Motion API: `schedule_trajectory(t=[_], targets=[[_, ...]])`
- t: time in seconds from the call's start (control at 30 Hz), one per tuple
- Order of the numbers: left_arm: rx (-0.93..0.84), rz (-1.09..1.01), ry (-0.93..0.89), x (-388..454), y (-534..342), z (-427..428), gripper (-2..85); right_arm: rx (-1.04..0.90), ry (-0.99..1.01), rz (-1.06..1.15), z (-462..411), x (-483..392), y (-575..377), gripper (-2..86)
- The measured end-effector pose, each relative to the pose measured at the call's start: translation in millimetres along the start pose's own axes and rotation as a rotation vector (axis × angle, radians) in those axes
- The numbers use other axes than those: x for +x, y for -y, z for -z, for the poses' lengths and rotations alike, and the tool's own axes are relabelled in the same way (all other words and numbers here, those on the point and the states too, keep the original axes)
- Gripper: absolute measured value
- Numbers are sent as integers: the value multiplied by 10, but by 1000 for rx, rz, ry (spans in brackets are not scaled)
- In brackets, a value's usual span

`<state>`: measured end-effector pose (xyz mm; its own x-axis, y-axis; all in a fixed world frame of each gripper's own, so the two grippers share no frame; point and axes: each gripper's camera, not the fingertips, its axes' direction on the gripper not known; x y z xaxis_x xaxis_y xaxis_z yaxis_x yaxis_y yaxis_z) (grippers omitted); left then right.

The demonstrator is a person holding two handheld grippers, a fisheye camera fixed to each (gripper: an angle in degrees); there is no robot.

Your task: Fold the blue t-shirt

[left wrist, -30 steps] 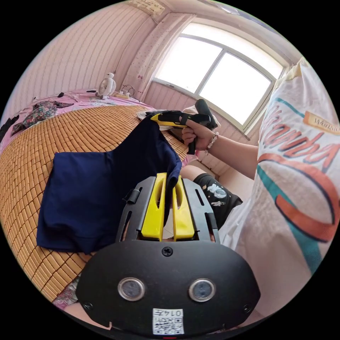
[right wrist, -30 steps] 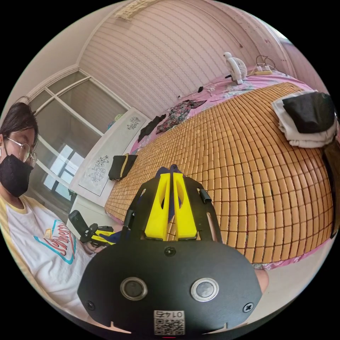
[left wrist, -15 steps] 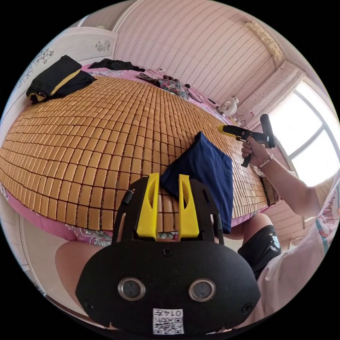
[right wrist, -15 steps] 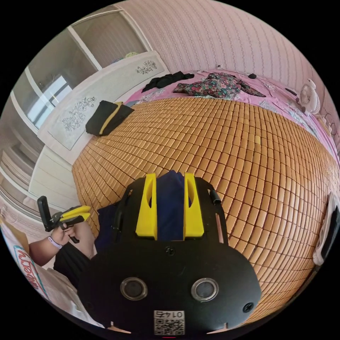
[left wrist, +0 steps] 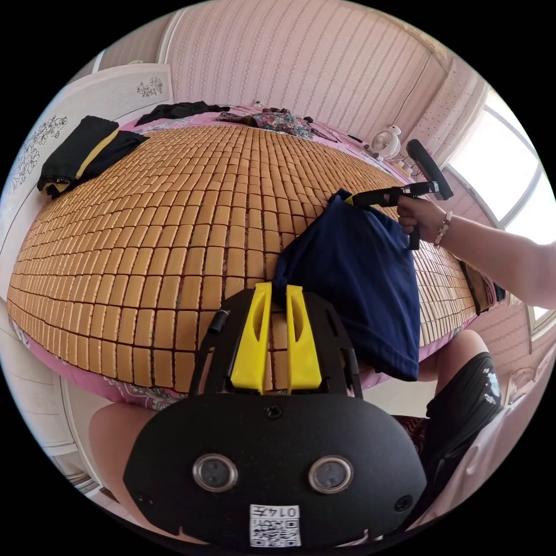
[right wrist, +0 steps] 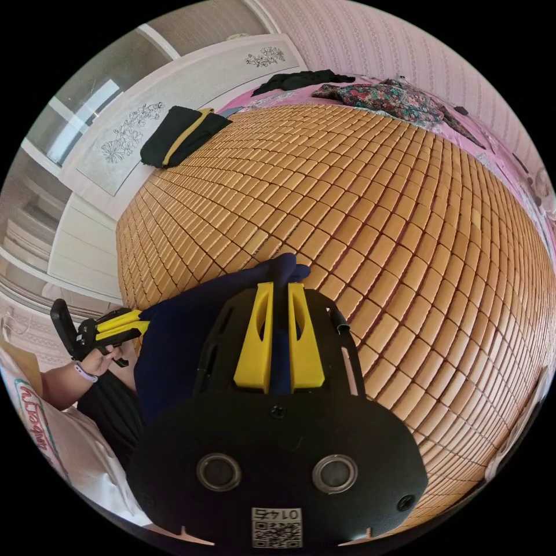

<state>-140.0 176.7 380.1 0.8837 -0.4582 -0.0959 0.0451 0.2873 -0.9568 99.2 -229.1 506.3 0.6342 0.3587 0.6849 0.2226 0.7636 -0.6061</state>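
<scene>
— how many grippers are on the blue t-shirt [left wrist: 359, 278]?
— two. the left gripper [left wrist: 277, 288] and the right gripper [right wrist: 280, 285] each have their fingers clamped on a corner, holding it over the bed's bamboo mat [left wrist: 174, 231].
— other clothes?
— one black-and-yellow folded garment [left wrist: 81, 153], one floral garment [right wrist: 394, 95], one small fan [left wrist: 385, 142].

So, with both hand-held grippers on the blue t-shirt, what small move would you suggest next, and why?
Probably lift both together: the left hand-held gripper and right hand-held gripper each pinch a corner of the folded blue t-shirt, whose lower edge overhangs the bamboo mat.
</scene>
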Motion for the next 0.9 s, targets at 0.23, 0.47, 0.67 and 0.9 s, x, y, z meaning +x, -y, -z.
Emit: schedule_trajectory(t=[0.23, 0.47, 0.67, 0.9], targets=[[117, -137, -111, 215, 10, 825, 19, 315, 133, 11, 1006, -73, -858, 21], [210, -346, -238, 658, 182, 1815, 13, 583, 275, -105, 1674, 152, -1934, 17], [283, -517, -306, 1265, 653, 2055, 11, 794, 193, -157, 2222, 448, -2552, 17], [254, -616, -622, 2484, 1797, 1556, 15, 889, -169, -219, 3780, 1122, -2971, 22]])
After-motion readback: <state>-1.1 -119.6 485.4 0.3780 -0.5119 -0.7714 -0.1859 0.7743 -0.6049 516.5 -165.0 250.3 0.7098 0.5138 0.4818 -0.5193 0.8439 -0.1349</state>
